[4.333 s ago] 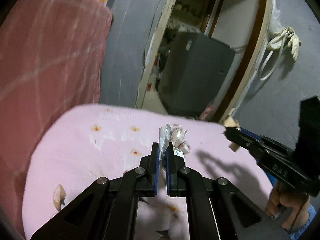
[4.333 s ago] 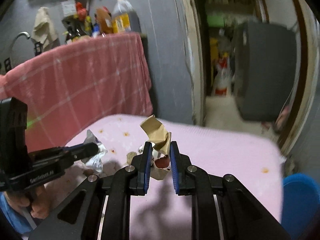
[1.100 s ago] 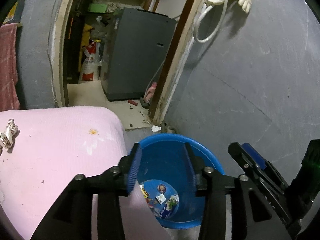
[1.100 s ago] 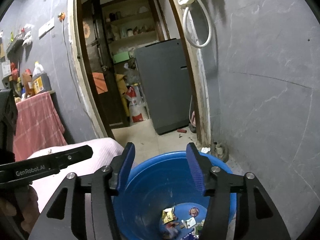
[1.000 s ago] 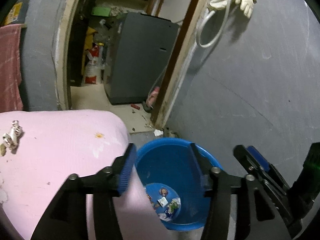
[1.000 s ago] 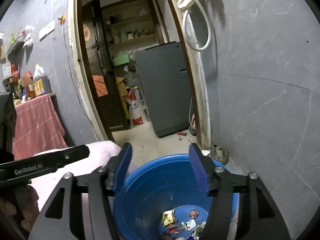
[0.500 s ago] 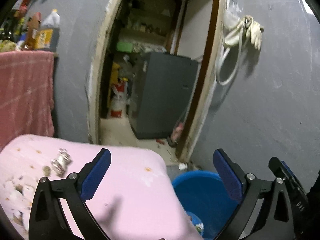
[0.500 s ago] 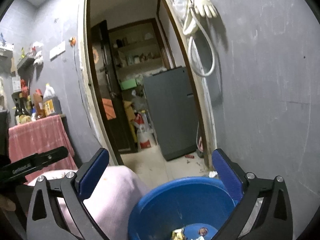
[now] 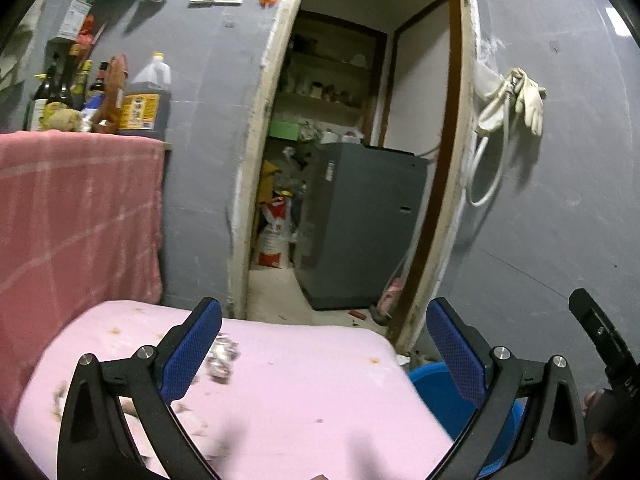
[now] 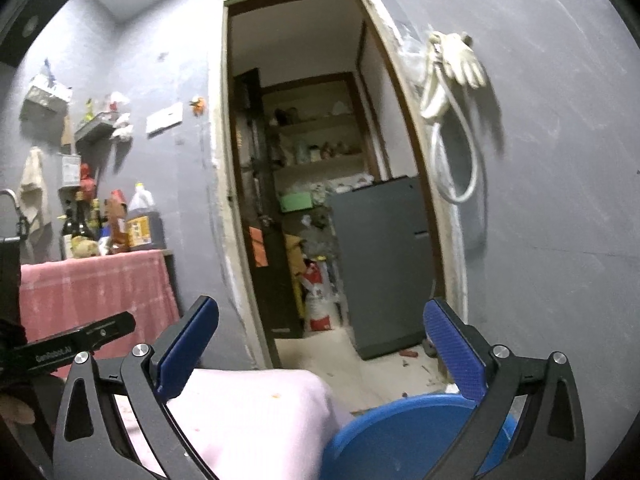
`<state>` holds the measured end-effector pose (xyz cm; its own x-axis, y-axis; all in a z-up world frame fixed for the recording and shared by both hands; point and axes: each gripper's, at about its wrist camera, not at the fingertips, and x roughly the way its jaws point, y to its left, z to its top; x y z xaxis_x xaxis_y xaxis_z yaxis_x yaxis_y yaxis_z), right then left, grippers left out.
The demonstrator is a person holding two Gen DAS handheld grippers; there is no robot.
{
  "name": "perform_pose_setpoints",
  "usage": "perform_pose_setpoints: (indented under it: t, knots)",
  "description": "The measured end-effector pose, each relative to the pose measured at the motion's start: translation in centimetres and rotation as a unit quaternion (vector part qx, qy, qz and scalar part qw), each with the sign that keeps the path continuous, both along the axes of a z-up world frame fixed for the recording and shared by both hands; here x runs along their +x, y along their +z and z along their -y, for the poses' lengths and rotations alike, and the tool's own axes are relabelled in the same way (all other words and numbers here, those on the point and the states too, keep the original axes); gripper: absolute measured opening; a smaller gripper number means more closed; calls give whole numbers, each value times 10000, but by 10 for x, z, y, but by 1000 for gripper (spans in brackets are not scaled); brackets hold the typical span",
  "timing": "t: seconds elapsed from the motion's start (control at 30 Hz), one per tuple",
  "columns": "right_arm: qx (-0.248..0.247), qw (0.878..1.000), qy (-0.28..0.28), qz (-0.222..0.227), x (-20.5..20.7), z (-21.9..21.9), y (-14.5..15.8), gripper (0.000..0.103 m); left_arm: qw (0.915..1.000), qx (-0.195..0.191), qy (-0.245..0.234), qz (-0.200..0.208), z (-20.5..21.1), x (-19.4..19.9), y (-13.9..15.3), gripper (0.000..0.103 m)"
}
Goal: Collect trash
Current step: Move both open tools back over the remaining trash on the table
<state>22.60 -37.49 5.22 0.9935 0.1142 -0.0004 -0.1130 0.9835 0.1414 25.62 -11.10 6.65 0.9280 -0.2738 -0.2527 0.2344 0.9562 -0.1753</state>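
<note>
Both grippers are seen spread wide with nothing between the blue pads. The left gripper (image 9: 324, 344) is held above the pink-covered table (image 9: 304, 392), jaws fully apart and empty after springing open within the last second. A crumpled foil wrapper (image 9: 222, 354) is seen lying on the pink cloth toward the table's far edge, just beside the left finger (image 9: 192, 350); smaller scraps (image 9: 60, 394) are scattered near the left edge, blurred. The blue bin (image 10: 404, 436) is seen on the floor just past the table's right corner, its rim partly covered by the right gripper (image 10: 322, 346), whose jaws are likewise wide and empty, having also just been opened. Only a slice of the bin (image 9: 444, 396) is caught in the left view, behind the right-hand finger. Beyond, an open doorway (image 10: 320, 184) and a grey appliance (image 10: 384, 264) are seen, with a white glove (image 10: 456, 60) hung on the wall.
</note>
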Motion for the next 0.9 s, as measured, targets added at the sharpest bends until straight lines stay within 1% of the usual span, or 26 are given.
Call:
perform_pose_setpoints:
  t: [0.13, 0.3, 0.47, 0.57, 0.7, 0.8, 0.9]
  knots:
    - [-101, 9997, 227, 47, 4, -22, 6, 103, 9998, -14, 181, 110, -30, -9, 7, 100]
    - [-34, 9986, 519, 95, 9, -45, 15, 103, 9985, 99, 462, 270, -65, -17, 15, 100]
    - [-118, 9971, 697, 289, 13, -74, 26, 103, 9964, 56, 731, 420, -100, -22, 18, 100]
    - [-214, 9961, 800, 319, 21, -95, 30, 103, 9950, 67, 878, 464, -119, -22, 16, 100]
    - [-254, 9944, 1024, 74, 41, -117, 28, 103, 9939, 66, 1049, 342, -137, -17, 6, 100]
    - [-325, 9915, 1232, -256, 62, -133, 22, 103, 9930, 76, 1167, 159, -148, -7, -4, 100]
    - [-499, 9879, 1357, -569, 80, -149, 13, 103, 9912, 49, 1321, 8, -158, 4, -16, 100]
